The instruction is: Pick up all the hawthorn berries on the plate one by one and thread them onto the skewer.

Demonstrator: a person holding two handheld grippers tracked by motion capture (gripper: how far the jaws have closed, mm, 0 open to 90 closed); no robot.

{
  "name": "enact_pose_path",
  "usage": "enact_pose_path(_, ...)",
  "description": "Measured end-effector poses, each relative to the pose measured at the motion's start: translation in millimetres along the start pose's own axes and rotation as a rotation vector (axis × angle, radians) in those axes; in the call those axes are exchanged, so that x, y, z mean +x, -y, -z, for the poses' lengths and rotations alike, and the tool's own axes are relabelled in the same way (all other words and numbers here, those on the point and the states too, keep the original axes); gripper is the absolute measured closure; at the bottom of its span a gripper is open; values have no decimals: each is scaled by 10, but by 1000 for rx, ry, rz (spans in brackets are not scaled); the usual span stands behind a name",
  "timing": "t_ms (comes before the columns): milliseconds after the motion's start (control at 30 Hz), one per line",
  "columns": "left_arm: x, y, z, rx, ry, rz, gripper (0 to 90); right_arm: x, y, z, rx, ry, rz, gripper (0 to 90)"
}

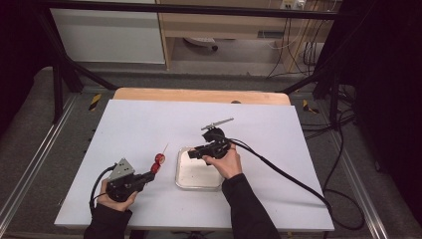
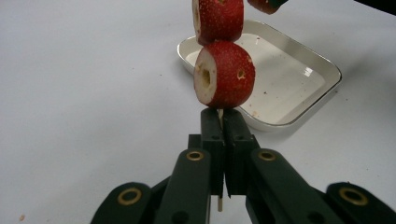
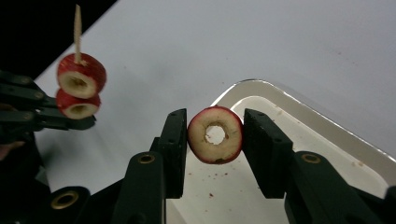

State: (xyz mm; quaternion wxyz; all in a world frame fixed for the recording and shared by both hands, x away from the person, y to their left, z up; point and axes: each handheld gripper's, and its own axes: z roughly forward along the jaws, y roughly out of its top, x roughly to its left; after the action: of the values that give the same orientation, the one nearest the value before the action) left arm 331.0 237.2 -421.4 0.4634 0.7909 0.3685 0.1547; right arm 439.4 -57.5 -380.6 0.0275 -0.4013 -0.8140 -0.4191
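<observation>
Near the front edge of the white table (image 1: 149, 124), toward its left corner, the left gripper (image 1: 148, 175) has its jaws pressed tight on a thin wooden skewer (image 3: 77, 29). Two cored red fruit slices (image 2: 225, 73) are threaded on that skewer, one just above the other and touching, with the pointed tip standing bare above them. In the left gripper view the stick runs down between the closed pads and out below them.

Just right of the skewer, about midway along the table's front half, lies a shallow white rectangular tray (image 1: 185, 180) with a thin metallic rim; crumbs and specks dot its floor. The right gripper (image 3: 215, 135) hangs over the tray's far left corner and clamps a third fruit ring (image 3: 215, 134) by its red skin, both pads touching, the cored hole facing the camera. This ring is clear of the tray floor and well apart from the skewer.

No brand, label or writing can be read on anything.
</observation>
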Motion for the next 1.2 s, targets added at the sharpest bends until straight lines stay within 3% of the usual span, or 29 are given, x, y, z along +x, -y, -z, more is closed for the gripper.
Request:
enact_pose_path(133, -55, -8, -12, -11, 9, 4, 881, 7, 154, 81, -129, -63, -57, 613)
enact_pose_path(367, -150, -15, -36, -24, 19, 28, 881, 12, 364, 113, -333, -134, -160, 614)
enact_pose_path(600, -233, -24, -56, -35, 25, 50, 881, 64, 477, 62, -501, -174, -207, 614)
enact_pose_path(933, -346, -43, -89, -47, 33, 105, 881, 141, 511, 52, -696, -215, -287, 616)
enact_pose_path(1200, -452, -57, -135, -65, 55, 143, 881, 160, 525, 45, -795, -247, -333, 616)
